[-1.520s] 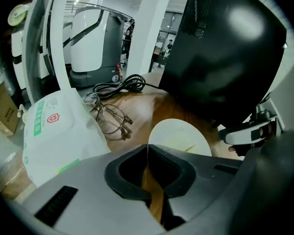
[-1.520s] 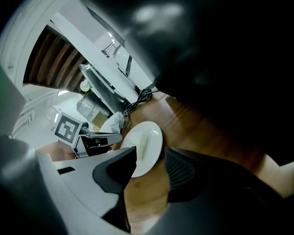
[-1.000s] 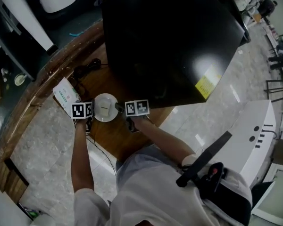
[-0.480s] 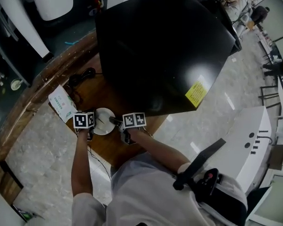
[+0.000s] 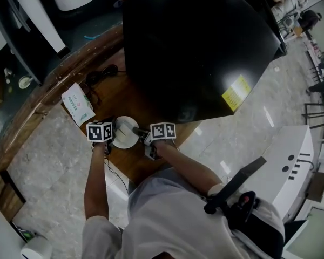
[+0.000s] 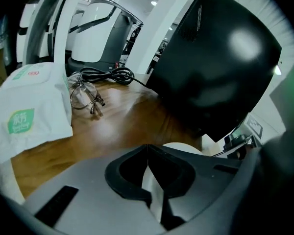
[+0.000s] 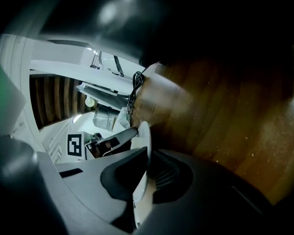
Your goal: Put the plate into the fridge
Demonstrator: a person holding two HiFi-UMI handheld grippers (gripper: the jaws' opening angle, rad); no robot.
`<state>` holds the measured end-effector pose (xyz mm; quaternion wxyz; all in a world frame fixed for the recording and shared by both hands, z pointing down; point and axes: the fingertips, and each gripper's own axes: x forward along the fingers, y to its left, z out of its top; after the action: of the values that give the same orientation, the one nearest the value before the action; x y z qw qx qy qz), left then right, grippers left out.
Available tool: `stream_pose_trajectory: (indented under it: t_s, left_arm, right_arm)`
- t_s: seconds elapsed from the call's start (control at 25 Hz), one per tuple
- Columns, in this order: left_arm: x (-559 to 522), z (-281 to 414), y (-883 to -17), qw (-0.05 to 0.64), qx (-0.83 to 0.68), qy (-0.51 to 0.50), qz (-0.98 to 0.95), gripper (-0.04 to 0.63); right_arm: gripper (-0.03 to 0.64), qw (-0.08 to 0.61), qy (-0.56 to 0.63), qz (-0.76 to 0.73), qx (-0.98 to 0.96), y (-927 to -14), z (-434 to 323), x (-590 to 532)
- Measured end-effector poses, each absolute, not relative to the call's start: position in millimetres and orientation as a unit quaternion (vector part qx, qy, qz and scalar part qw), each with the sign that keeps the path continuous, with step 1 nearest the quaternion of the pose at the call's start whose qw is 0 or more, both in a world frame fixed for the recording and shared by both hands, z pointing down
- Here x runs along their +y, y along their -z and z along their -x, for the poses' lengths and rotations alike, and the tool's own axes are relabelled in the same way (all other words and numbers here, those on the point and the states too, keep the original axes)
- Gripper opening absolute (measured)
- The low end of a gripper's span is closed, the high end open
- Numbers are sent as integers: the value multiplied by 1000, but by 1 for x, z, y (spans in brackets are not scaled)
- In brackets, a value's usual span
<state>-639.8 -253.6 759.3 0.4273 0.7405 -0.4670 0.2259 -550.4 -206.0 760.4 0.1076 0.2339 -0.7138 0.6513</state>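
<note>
We've got the plate (image 5: 125,132) low over the wooden table (image 5: 135,104), caught between both tools, just in front of the black fridge (image 5: 200,47). We can't tell whether it rests on the wood or sits a touch clear of it.

On our left, the left gripper (image 6: 147,151) has its jaws pressed onto the plate's near rim, and the white edge shows in the slit between the pads. On the other side, the right gripper (image 7: 146,153) has just been closing its jaws and now pinches the opposite rim, the plate's thin edge running up between them. So that's two grips, one on each side of the plate, with the marker cubes facing up at us.

The fridge looms over the far end of the table, glossy and dark, with a yellow sticker (image 5: 236,93) on its side. To the left of the plate lies a white packet (image 5: 78,102) with green print. Beyond it a black cable (image 5: 102,75) is coiled near the fridge, and a pair of glasses (image 6: 84,96) sits on the wood between packet and cable.
</note>
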Motion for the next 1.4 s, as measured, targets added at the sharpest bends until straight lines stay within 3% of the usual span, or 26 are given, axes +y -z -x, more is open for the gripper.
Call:
stream_pose_trajectory:
  t_s: [0.76,1.4]
  left_arm:
    - [-168,635,-734,381,-493,-190,-758,20]
    - [-165,556,-719,314,-457,-233,-799,20]
  right_arm:
    - [31,93,-623,-227,-743,-736,537,-183]
    - [31,59,-623,-249,-739,-734,476,-166]
